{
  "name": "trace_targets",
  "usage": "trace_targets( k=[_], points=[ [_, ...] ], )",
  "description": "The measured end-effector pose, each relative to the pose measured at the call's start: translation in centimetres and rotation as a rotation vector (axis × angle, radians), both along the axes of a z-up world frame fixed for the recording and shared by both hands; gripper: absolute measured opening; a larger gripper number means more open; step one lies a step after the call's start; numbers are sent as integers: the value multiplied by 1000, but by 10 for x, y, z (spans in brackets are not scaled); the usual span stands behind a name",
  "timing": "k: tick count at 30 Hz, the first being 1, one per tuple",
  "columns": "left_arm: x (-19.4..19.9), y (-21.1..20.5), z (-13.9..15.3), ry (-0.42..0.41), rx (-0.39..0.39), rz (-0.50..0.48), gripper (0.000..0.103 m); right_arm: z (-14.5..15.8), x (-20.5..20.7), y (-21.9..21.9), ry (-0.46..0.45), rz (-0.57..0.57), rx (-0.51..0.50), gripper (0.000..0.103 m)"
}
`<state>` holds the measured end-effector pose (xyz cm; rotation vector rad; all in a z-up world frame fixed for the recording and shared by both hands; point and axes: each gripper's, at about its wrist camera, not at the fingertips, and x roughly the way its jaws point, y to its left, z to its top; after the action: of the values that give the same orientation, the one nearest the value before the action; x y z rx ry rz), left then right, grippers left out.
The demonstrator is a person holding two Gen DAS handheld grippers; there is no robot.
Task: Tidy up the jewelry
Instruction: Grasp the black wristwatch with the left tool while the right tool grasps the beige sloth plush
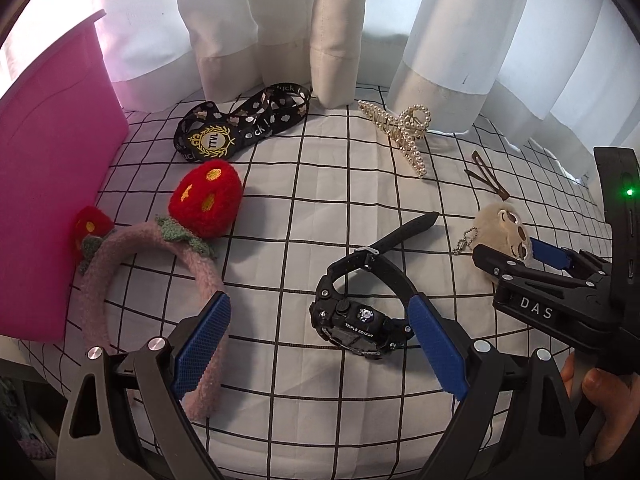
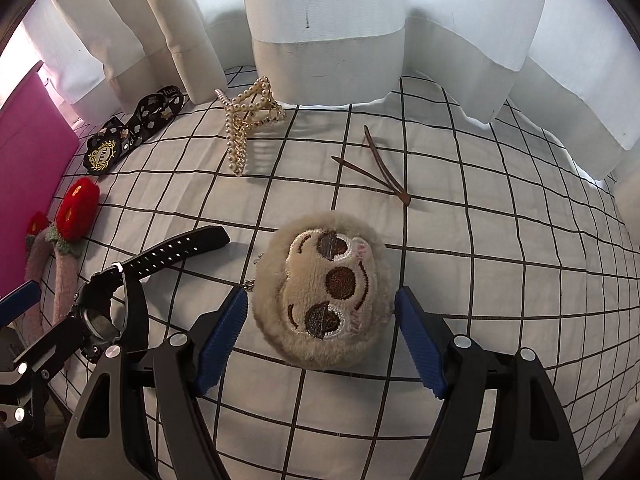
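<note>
A black digital watch [image 1: 360, 312] lies on the checked cloth, between my open left gripper's [image 1: 320, 344] blue pads; the right pad [image 1: 436, 348] is next to its case. A beige plush sloth keychain [image 2: 324, 292] lies between the blue pads of my open right gripper [image 2: 320, 340], which also shows in the left wrist view [image 1: 516, 256]. A pearl claw clip [image 1: 404, 132], a brown hair pin [image 1: 486, 174], a black lanyard [image 1: 240, 124] and a pink strawberry headband [image 1: 160, 252] lie around them.
A pink box [image 1: 52, 184] stands at the left edge of the cloth. White curtains [image 1: 280, 20] hang along the far side. The table's front edge runs just under the grippers.
</note>
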<state>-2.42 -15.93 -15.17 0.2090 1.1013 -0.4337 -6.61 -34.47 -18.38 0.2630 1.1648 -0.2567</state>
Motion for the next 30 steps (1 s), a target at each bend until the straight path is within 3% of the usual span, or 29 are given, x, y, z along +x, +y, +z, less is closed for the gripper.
trace_targets(
  k=[19,30],
  points=[
    [13,-26,-30,58,-12,13,89,-14,8,-12,1,19,-4,73],
    [15,-31,-52,86,41,32,89,-17,15,-9,-9,28,-51,72]
  ],
)
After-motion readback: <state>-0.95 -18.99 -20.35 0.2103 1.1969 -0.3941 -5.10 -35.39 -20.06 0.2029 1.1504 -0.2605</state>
